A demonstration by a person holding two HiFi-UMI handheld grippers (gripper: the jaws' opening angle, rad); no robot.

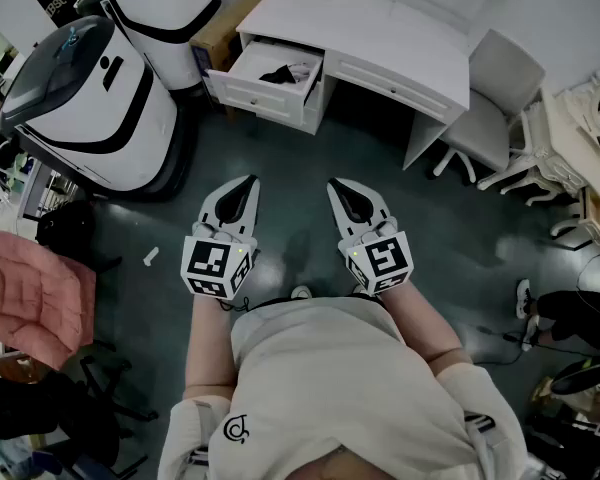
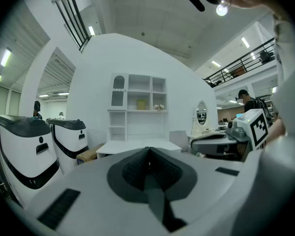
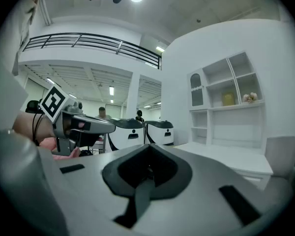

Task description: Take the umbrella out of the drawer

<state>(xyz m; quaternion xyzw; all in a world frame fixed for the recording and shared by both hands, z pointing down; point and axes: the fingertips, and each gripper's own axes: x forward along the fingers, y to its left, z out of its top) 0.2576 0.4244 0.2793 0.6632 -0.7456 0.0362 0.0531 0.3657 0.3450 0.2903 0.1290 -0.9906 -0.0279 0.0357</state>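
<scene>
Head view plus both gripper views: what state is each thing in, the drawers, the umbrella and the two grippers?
drawer: pulled open.
umbrella: lying inside the open drawer, untouched.
second drawer: shut.
left gripper: jaws together, empty, short of the desk.
right gripper: jaws together, empty, beside the left one.

Umbrella (image 1: 280, 73), seemingly, lies in the open drawer (image 1: 260, 96).
</scene>
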